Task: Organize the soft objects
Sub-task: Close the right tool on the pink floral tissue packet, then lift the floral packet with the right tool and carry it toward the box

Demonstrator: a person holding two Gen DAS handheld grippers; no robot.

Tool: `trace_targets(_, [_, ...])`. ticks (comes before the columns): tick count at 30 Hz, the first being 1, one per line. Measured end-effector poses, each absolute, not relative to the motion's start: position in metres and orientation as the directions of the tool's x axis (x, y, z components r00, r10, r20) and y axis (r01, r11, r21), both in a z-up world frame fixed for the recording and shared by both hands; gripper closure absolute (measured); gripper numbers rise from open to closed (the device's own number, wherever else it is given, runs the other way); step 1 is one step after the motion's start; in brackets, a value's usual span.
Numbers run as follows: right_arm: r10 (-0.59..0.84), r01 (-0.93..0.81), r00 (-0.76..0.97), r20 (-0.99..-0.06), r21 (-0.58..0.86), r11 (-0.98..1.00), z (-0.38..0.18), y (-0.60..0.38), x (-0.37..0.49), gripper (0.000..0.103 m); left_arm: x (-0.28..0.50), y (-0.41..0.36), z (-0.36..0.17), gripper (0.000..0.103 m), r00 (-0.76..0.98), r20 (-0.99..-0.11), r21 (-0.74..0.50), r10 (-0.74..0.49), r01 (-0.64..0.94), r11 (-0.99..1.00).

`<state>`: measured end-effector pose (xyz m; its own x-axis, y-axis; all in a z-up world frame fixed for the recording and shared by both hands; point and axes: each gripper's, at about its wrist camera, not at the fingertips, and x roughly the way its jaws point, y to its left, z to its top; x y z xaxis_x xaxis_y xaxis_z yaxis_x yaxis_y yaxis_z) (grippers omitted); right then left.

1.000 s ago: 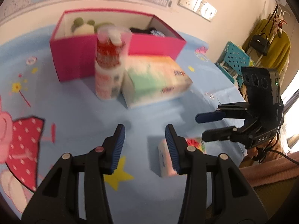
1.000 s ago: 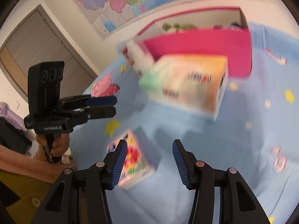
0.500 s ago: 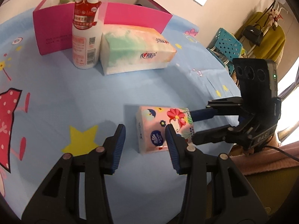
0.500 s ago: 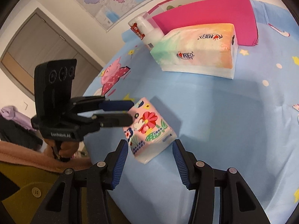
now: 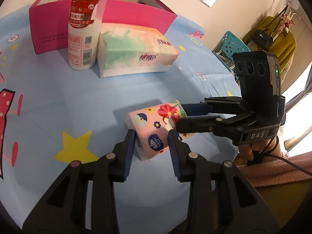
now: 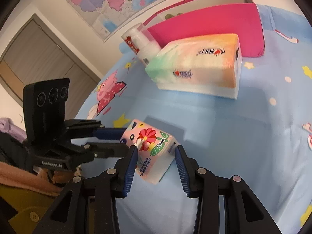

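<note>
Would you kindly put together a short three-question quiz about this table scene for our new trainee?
1. True or false: the white bottle lies on its side.
2. What stands directly behind the large tissue pack: A) a blue basket, B) a pink box, C) a lamp?
3. Which item sits between the jaws of both the left hand-held gripper and the right hand-held gripper?

Key: 1. False, it stands upright. 2. B. 3. The small flowered tissue pack.
</note>
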<state>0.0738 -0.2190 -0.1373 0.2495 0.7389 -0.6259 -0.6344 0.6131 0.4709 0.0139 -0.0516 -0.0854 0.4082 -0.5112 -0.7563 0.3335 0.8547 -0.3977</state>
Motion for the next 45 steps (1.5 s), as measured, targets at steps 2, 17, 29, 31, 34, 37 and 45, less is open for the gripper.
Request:
trace_targets(2, [0.737,-0.628,0.261,-0.624,0.47,0.62,-0.137,-0.218,0.077,0.062,0.016,-0.052,-0.085,0.066,0.413,-0.757,-0.395,-0.506,0.327,0.858])
trace_targets(17, [0.741,-0.628,0.258,-0.62,0.476,0.616,-0.138,-0.221,0.074,0.062,0.018,-0.049,-0.086,0.068,0.413,-0.758,-0.399,-0.505,0.319,0.859])
trace_targets(29, [0.734,-0.639,0.291,-0.614,0.446,0.627,-0.131,-0.219,0.073,0.064,0.019,-0.054,-0.079,0.068,0.433,-0.75,-0.386,-0.499,0.326,0.863])
trace_targets(31, [0.733,-0.642,0.297,-0.612,0.441,0.628,-0.129,-0.219,0.073,0.064,0.019,-0.054,-0.077,0.068,0.439,-0.749,-0.381,-0.497,0.328,0.864])
trace_targets(34, [0.733,-0.647,0.304,-0.608,0.433,0.627,-0.126,-0.219,0.073,0.064,0.019,-0.054,-0.074,0.068,0.449,-0.745,-0.376,-0.493,0.329,0.866])
trace_targets(37, [0.735,-0.653,0.309,-0.603,0.428,0.626,-0.124,-0.218,0.074,0.064,0.02,-0.053,-0.07,0.068,0.459,-0.741,-0.372,-0.49,0.327,0.869])
trace_targets(45, [0.741,-0.665,0.322,-0.589,0.416,0.62,-0.118,-0.219,0.075,0.064,0.019,-0.053,-0.063,0.068,0.482,-0.732,-0.358,-0.482,0.329,0.874])
